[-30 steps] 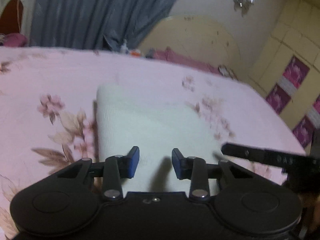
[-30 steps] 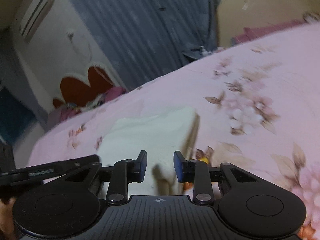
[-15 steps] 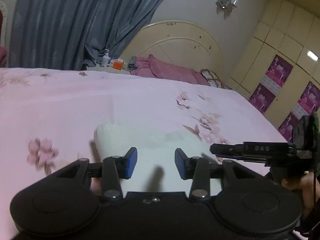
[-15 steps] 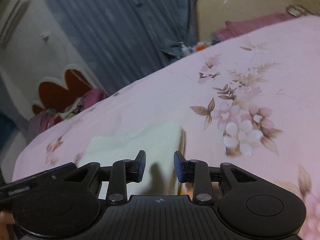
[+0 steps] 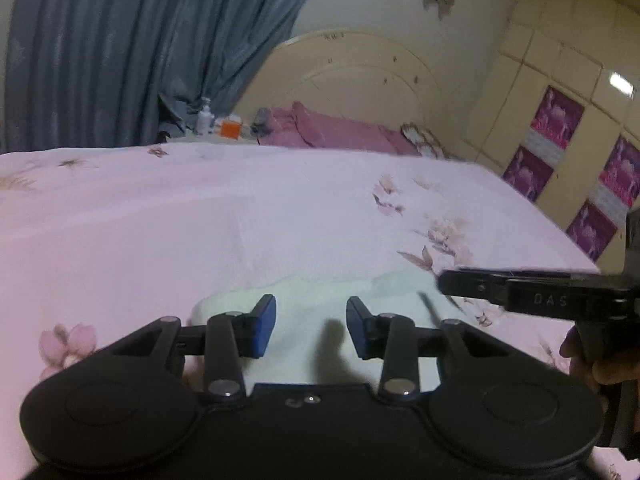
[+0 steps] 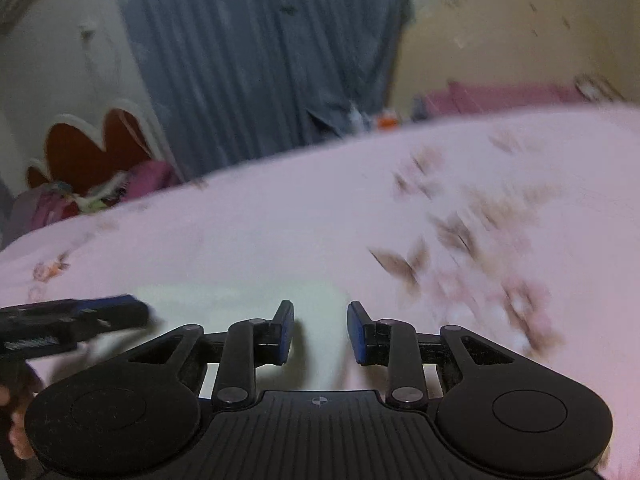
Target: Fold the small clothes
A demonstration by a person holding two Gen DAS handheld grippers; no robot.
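A small white cloth [image 5: 320, 320] lies flat on the pink flowered bed [image 5: 280, 208], close to the near edge and right under both grippers. It reads as a compact, thick rectangle with a rounded left end, which suggests at least one fold is already in. How many layers it has cannot be told, because the gripper bodies hide its near part.

The left gripper [image 5: 311, 326] hovers over the cloth with its blue pads spread and nothing between them; its jaws have just been closing a little, but no fabric is caught. The right gripper [image 6: 320, 330] stands the same way, pads apart and empty, with the cloth's right edge below the gap. In the left view the right gripper shows as a dark bar at the right side, held by a hand [image 5: 600, 360], just beside the cloth's far right corner.

Judging from this, the cloth is neither pinched nor lifted, so either a fold has just been laid down or the next one is not yet begun. What may be left is a final fold or a smoothing of the stack. The right view is blurred, so finer detail of the cloth's edge there is lost.
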